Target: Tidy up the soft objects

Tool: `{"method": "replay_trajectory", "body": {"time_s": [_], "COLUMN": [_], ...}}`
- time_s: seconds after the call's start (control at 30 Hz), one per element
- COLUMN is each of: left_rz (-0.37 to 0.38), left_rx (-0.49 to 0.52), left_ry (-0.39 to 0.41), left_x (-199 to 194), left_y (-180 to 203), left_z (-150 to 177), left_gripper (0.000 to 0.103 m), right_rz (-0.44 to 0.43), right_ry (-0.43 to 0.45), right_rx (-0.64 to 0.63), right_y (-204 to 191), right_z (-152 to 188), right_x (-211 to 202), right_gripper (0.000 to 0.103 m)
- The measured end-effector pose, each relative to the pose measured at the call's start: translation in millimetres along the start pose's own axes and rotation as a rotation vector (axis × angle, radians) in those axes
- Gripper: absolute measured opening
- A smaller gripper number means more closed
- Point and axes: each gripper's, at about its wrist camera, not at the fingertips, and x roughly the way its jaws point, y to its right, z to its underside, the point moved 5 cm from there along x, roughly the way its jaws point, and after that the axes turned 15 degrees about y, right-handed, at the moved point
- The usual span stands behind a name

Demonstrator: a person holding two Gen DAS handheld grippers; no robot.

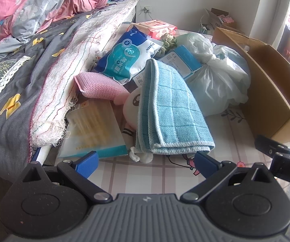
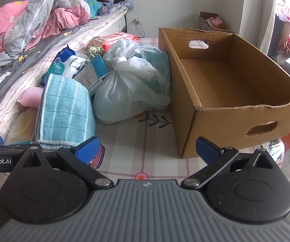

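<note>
A bedroom floor covered by a pale checked play mat with cartoon prints (image 2: 145,141) is shown, bounded on one side by a bed draped in a grey flowered quilt (image 1: 13,92). Against the bed edge a heap of soft goods is seen: a folded light-blue microfibre cloth with white stitched edging (image 1: 173,109) is laid over a white round plush toy (image 1: 132,109), with a pink knitted cloth (image 1: 98,84) behind it, a blue-and-white soft pack of wipes (image 1: 128,58) higher up, and a knotted translucent plastic bag of pale fabric (image 2: 130,82) beside them. An open, empty brown cardboard box with oval hand holes (image 2: 235,92) is set just beside the bag, presumably as the receptacle into which the heap is to be sorted. The left gripper (image 1: 145,159) is held low over the mat with its blue-padded jaws spread wide and nothing between them, the near hem of the blue cloth lying just beyond the fingertips, so that this cloth is judged the likely first pick. The right gripper (image 2: 147,149) is likewise held fully spread and empty, aimed at the bare mat between heap and box. No item is yet seen in the box.
</note>
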Motion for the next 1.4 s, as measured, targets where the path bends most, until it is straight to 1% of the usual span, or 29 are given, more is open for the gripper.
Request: {"method": "replay_trajectory", "body": {"time_s": [0.93, 1.4], "left_rz": [0.004, -0.006], "left_rx": [0.004, 0.005], "left_ry": [-0.001, 0.002], "left_x": [-1.2, -2.9], "left_y": [1.2, 0.3], "left_z": [0.7, -1.4], "left_gripper": [0.101, 0.101], "right_rz": [-0.007, -0.021], "right_ry": [-0.036, -0.052], "right_rx": [0.025, 0.021], "right_y": [-1.2, -4.1], "right_z": [7.3, 8.4], "right_x": [4.6, 9.6], "right_gripper": [0.102, 0.102]}}
